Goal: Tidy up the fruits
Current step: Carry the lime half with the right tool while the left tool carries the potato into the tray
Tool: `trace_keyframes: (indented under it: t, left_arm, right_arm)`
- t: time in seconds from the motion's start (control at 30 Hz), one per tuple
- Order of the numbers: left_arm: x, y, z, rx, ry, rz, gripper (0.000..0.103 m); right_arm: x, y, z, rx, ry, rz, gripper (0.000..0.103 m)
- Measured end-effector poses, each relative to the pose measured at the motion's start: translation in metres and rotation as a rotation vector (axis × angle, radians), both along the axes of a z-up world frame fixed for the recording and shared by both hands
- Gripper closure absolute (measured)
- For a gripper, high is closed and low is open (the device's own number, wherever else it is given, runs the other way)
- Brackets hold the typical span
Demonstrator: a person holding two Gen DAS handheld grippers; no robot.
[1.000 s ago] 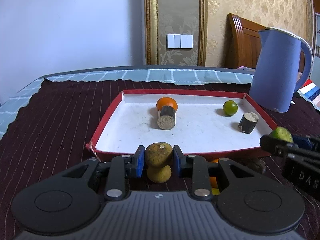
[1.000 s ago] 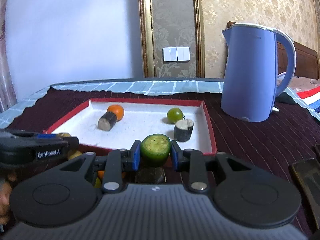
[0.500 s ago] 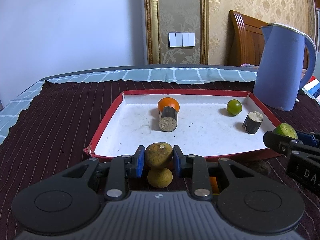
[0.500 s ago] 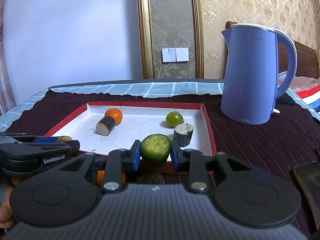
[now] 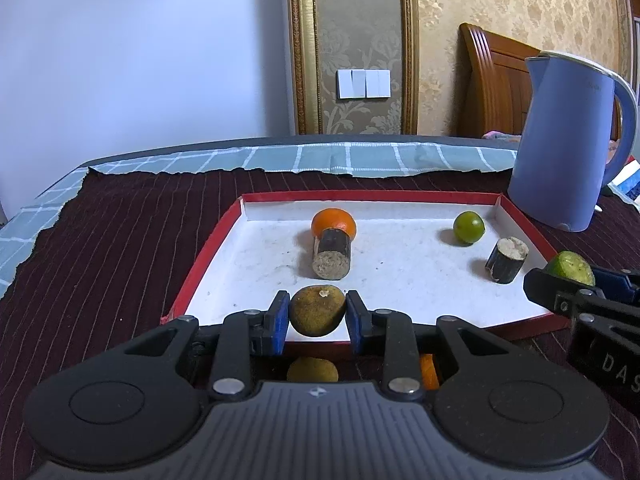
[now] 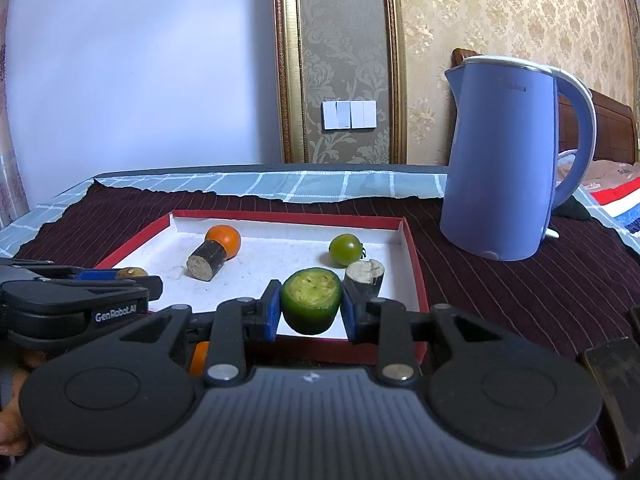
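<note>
My left gripper (image 5: 318, 316) is shut on a brownish-yellow fruit (image 5: 318, 311), held just above the near rim of the red tray (image 5: 208, 246). My right gripper (image 6: 310, 306) is shut on a cut green fruit piece (image 6: 311, 300) over the tray's near right edge (image 6: 412, 248). In the tray lie an orange (image 5: 334, 220), a dark cane piece (image 5: 331, 254) against it, a green round fruit (image 5: 468, 227) and a second cane piece (image 5: 506, 260). Another yellow-brown fruit (image 5: 312, 370) and an orange fruit (image 5: 429, 372) lie on the cloth below my left gripper.
A blue electric kettle (image 5: 568, 140) stands right of the tray on the dark striped cloth (image 5: 100, 248). A dark flat object (image 6: 616, 380) lies at the near right. A wooden headboard (image 5: 492, 84) and the wall stand behind the table.
Both grippers have risen and moved forward toward the tray with their fruits. The loose fruits on the cloth have dropped lower in the left view.
</note>
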State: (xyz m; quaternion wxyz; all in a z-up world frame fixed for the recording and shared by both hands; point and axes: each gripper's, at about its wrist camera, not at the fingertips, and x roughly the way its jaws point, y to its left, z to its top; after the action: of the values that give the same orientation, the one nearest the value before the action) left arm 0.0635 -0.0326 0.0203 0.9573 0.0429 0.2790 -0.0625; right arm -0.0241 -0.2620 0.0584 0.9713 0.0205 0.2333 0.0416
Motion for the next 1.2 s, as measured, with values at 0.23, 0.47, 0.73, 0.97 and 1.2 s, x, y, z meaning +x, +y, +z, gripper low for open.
trace_keyframes:
  t: [0.23, 0.47, 0.73, 0.97, 1.2]
  left_arm:
    - [0.004, -0.003, 0.002, 0.005, 0.002, 0.0, 0.074]
    - [0.011, -0.006, 0.003, 0.015, 0.004, 0.001, 0.074]
    - [0.021, -0.008, 0.004, 0.021, 0.008, 0.006, 0.074]
    - [0.028, -0.012, 0.003, 0.031, 0.015, 0.006, 0.074]
    - [0.038, -0.017, 0.002, 0.042, 0.025, 0.008, 0.074]
  right_arm:
    - [0.004, 0.002, 0.004, -0.006, -0.005, 0.006, 0.074]
    - [0.014, 0.005, 0.006, -0.018, -0.002, 0.009, 0.074]
    - [0.026, 0.005, 0.006, -0.025, 0.01, 0.008, 0.074]
    - [0.033, 0.005, 0.004, -0.025, 0.019, 0.007, 0.074]
    - [0.037, 0.004, 0.004, -0.025, 0.02, 0.006, 0.074]
